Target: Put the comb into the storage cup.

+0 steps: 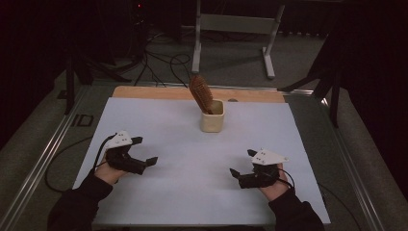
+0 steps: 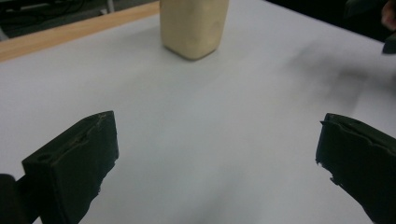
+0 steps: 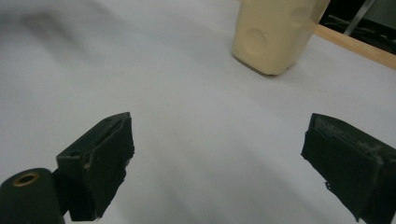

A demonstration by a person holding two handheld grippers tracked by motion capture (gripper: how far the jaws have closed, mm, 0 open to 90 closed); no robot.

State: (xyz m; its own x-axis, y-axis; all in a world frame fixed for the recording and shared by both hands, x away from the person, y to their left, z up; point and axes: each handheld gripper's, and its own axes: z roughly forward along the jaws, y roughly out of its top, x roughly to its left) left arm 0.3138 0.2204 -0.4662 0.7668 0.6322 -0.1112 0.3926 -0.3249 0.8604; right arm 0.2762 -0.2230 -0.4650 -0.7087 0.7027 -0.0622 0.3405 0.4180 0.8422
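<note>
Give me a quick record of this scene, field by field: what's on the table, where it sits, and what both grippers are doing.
Surface: white table sheet
Container: cream cup, upright, far centre
Contents: wooden hairbrush, bristle head up, leaning left
Left gripper: open, holding nothing, near left
Right gripper: open, holding nothing, near right
Contact: neither gripper touches the cup

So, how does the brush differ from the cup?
The brush is brown, the cup cream. The brush leans tilted, head up, while the cup stands upright. The brush sits inside the cup; the cup rests on the white table. Neither is touched by a gripper.
</note>
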